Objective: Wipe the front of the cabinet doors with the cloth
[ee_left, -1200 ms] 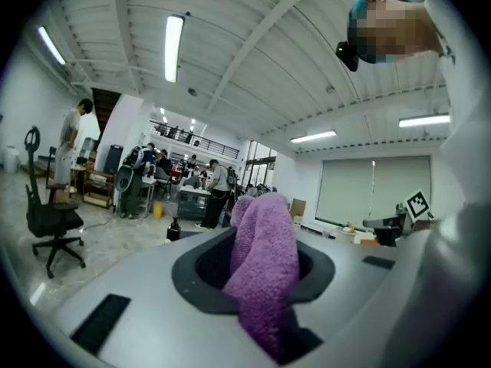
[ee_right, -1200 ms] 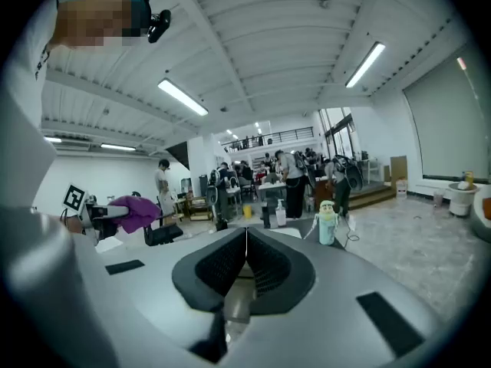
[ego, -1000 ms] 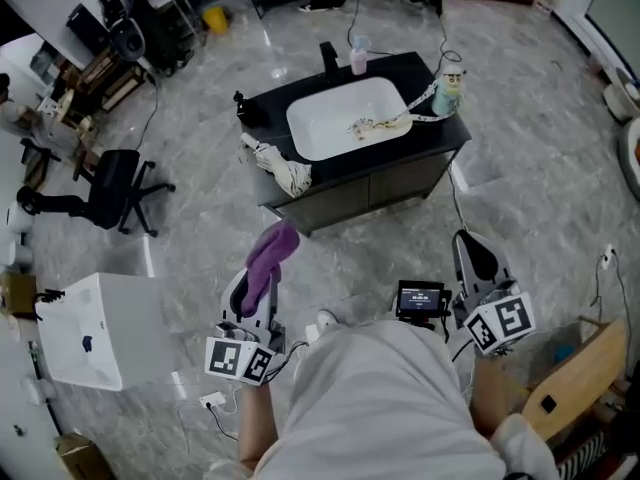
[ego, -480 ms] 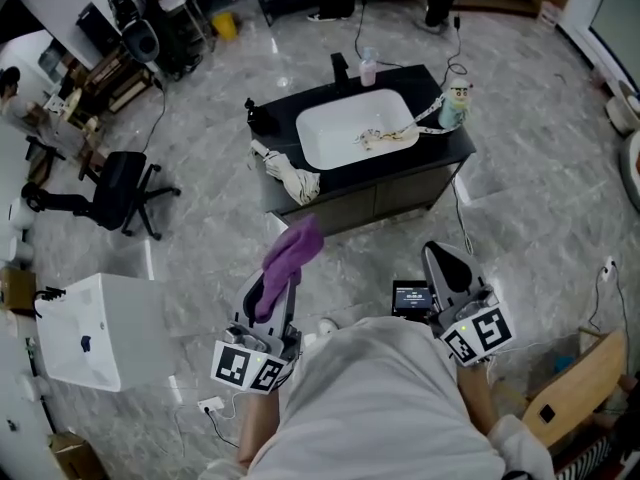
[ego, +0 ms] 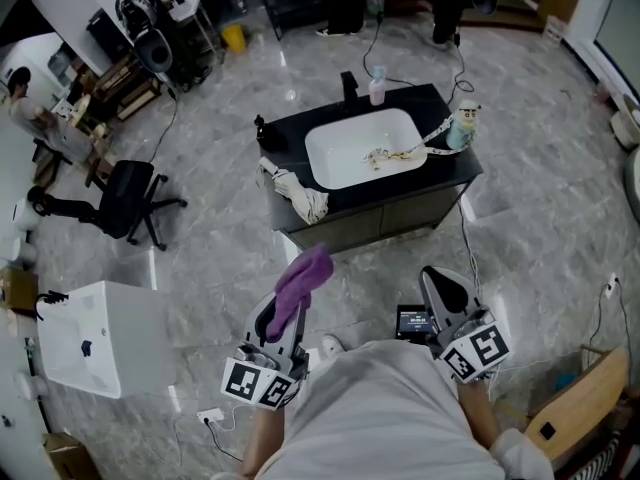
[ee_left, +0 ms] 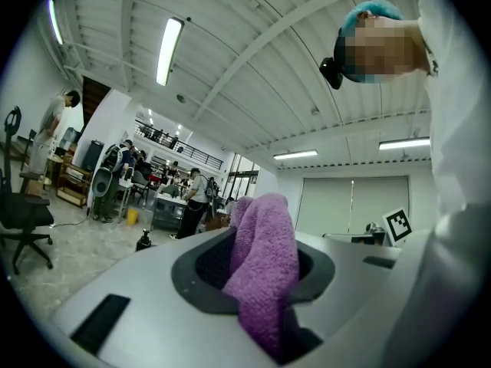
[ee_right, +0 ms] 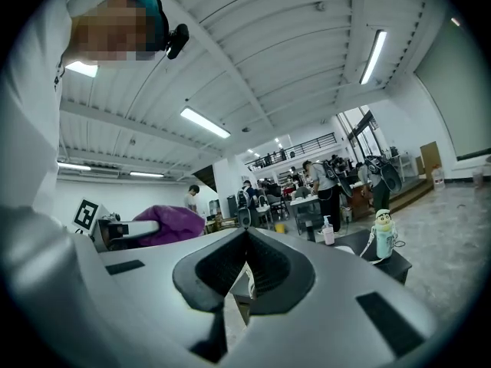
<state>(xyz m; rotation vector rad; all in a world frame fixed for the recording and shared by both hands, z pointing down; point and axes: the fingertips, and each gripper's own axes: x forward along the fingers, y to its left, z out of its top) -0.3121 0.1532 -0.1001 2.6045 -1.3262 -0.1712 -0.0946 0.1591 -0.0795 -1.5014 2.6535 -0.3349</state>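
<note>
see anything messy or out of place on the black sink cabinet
A crumpled white rag hangs off the black countertop's front left corner, and a pale tangled strip lies loose in the white basin.

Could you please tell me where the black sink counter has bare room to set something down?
The front strip of the counter, between the white rag and the right corner, is bare, as is the back-left patch between the black bottle and the faucet. The right end is crowded by the figurine.
</note>
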